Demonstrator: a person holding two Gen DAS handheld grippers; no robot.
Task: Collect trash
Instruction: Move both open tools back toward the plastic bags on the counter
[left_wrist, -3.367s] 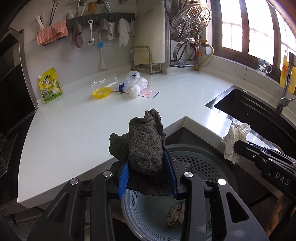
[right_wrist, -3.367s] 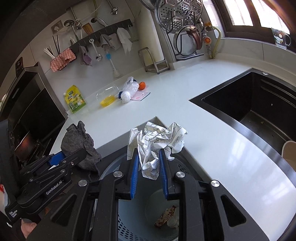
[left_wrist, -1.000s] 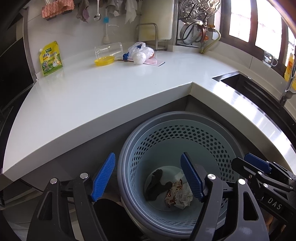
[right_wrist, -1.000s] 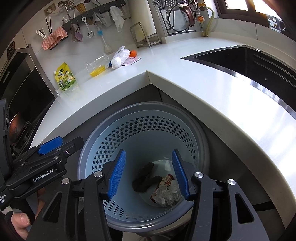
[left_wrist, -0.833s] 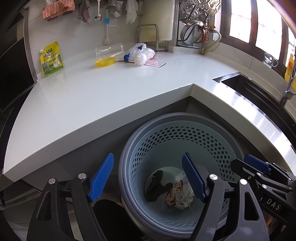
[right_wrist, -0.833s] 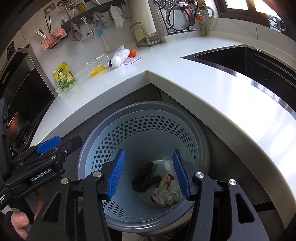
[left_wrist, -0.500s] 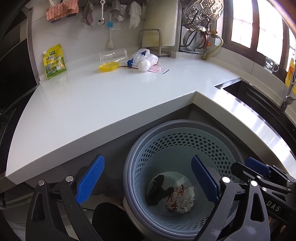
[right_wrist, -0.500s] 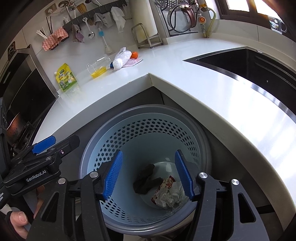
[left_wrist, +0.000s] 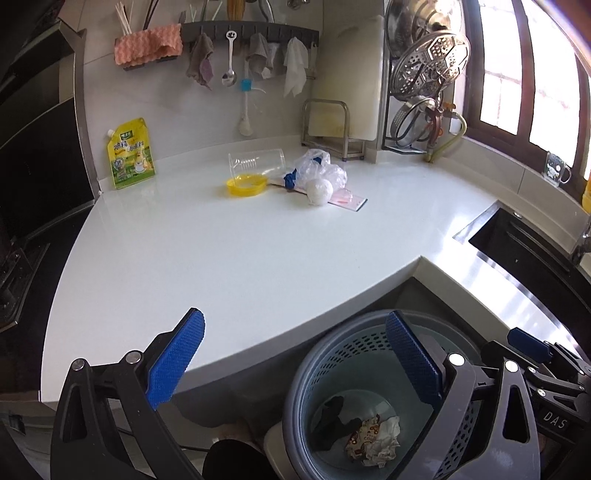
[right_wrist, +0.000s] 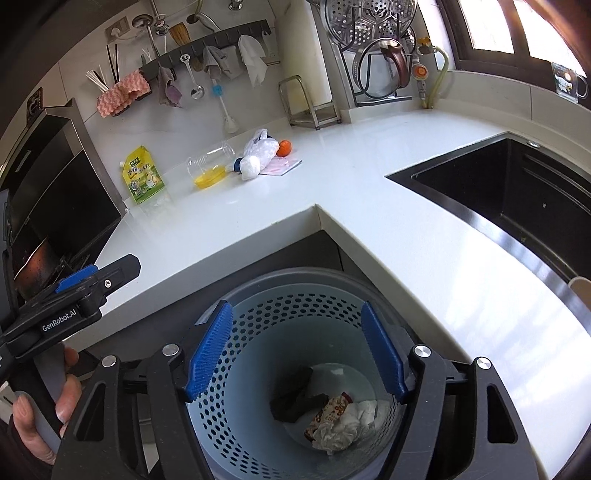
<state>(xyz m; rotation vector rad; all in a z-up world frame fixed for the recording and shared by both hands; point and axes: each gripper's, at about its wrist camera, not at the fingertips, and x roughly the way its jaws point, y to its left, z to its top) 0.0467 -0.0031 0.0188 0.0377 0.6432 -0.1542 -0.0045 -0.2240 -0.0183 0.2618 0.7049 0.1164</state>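
My left gripper (left_wrist: 295, 321) hangs over the counter's front edge, its jaws opening wide with nothing between them. My right gripper (right_wrist: 295, 308) is above the blue-grey perforated bin (right_wrist: 295, 280), jaws also opening and empty. At the bin's bottom lie a dark cloth (right_wrist: 295, 402) and crumpled paper (right_wrist: 343, 424) beside a printed wrapper. Far back on the white counter (left_wrist: 221, 258) lie a clear plastic cup (left_wrist: 258, 160), a yellow lid (left_wrist: 246, 184), a plastic bag (left_wrist: 321, 170), a white ball (left_wrist: 319, 192) and a pink sheet (left_wrist: 349, 201).
A yellow-green pouch (left_wrist: 131, 153) leans on the back wall. An orange (right_wrist: 284, 147) sits behind the bag. The black sink (right_wrist: 517, 192) lies to the right and a dark stove area (left_wrist: 29, 221) to the left. Cloths and utensils hang on the wall rail (left_wrist: 251, 29).
The cloth and paper left my grippers and now lie in the bin. Since a second ago both grippers have risen from the bin and their jaws have spread wider.
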